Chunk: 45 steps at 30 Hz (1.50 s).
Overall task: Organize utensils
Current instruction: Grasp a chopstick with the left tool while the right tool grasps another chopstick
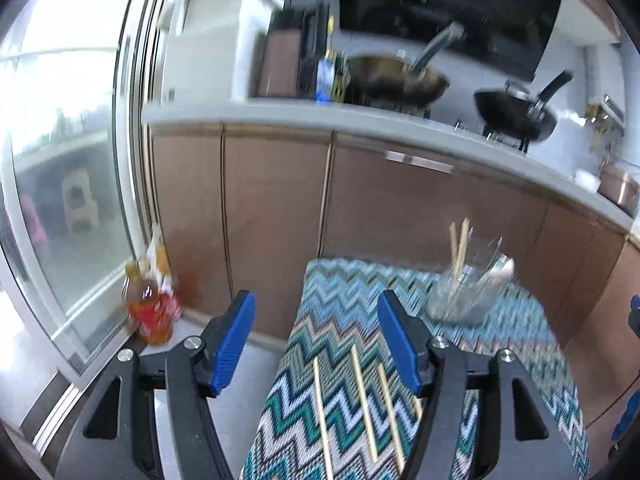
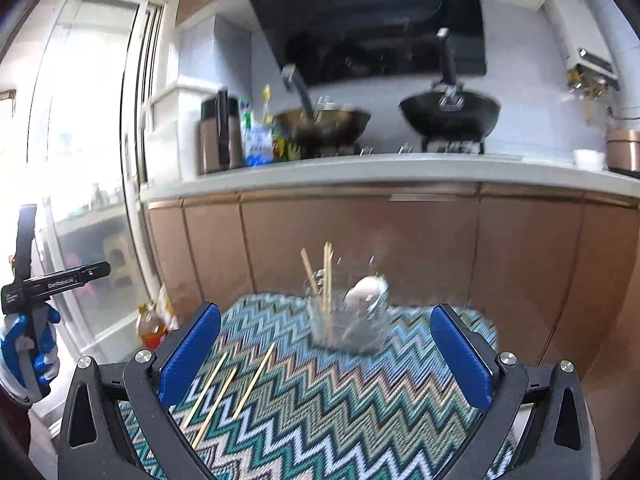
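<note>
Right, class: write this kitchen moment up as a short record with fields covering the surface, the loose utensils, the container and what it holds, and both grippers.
surface: zigzag-patterned cloth over a small table
loose utensils: three chopsticks lying flat on the cloth, near side
container: clear glass jar, upright at the far end
jar contents: a few chopsticks and a white spoon
left gripper: open, nothing between the fingers, above the loose chopsticks
right gripper: open, empty, facing the jar
</note>
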Each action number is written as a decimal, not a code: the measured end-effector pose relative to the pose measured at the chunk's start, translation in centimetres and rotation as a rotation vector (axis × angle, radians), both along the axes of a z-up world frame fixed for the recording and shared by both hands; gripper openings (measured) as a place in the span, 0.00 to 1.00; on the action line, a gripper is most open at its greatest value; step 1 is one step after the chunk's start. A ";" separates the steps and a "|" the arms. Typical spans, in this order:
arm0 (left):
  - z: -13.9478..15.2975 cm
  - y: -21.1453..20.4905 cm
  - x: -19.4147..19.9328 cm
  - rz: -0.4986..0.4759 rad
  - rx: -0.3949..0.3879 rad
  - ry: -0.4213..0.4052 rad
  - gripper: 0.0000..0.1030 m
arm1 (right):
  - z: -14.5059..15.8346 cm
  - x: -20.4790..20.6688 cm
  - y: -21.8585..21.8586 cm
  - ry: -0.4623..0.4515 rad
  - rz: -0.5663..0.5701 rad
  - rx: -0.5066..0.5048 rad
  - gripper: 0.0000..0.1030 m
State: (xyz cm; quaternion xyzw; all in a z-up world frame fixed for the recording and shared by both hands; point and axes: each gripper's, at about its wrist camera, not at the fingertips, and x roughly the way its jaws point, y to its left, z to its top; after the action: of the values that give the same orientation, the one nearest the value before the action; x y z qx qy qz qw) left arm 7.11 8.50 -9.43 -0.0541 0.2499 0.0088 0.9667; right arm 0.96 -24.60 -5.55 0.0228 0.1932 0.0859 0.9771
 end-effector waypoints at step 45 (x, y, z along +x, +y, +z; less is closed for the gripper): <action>-19.5 -0.7 18.3 -0.210 -0.019 0.813 0.15 | -23.0 23.5 21.5 0.979 0.384 -0.160 0.11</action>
State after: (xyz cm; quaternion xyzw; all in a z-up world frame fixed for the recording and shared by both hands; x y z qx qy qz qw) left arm 25.45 7.79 -28.96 -0.0294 0.6152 -0.0713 0.7846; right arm 24.45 -3.11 -28.54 -0.0502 0.6332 0.2277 0.7381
